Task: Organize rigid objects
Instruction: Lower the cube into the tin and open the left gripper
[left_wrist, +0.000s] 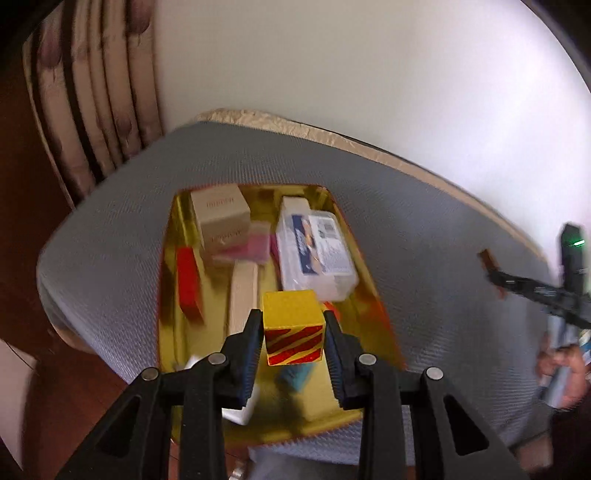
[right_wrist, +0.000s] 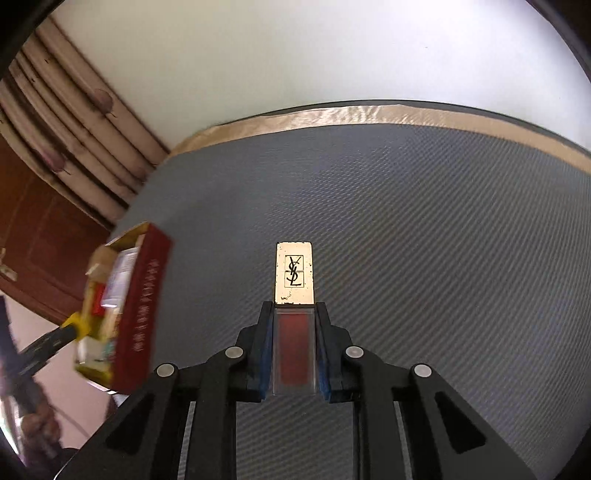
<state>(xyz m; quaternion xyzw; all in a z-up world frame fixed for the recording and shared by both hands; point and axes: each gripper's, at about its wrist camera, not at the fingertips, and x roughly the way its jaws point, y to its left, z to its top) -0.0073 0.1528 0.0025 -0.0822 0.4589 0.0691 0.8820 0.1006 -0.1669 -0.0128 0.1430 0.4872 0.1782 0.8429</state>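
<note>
In the left wrist view, the left gripper (left_wrist: 293, 334) has its fingers (left_wrist: 249, 343) closed on a yellow wooden cube with a red striped face (left_wrist: 293, 326), held above the gold-lined open box (left_wrist: 173, 295) that sits on the grey woven counter (left_wrist: 424, 240). Inside the box lie a beige carton (left_wrist: 221, 218), a clear plastic case with a blue label (left_wrist: 317, 247), a red block (left_wrist: 188, 284) and a pale wooden bar (left_wrist: 242, 291). In the right wrist view, the right gripper (right_wrist: 294, 325) clamps a gold-capped lipstick with a red clear body (right_wrist: 294, 332) over the bare counter (right_wrist: 424, 221), well apart from the box (right_wrist: 142, 306) at the counter's left edge.
</note>
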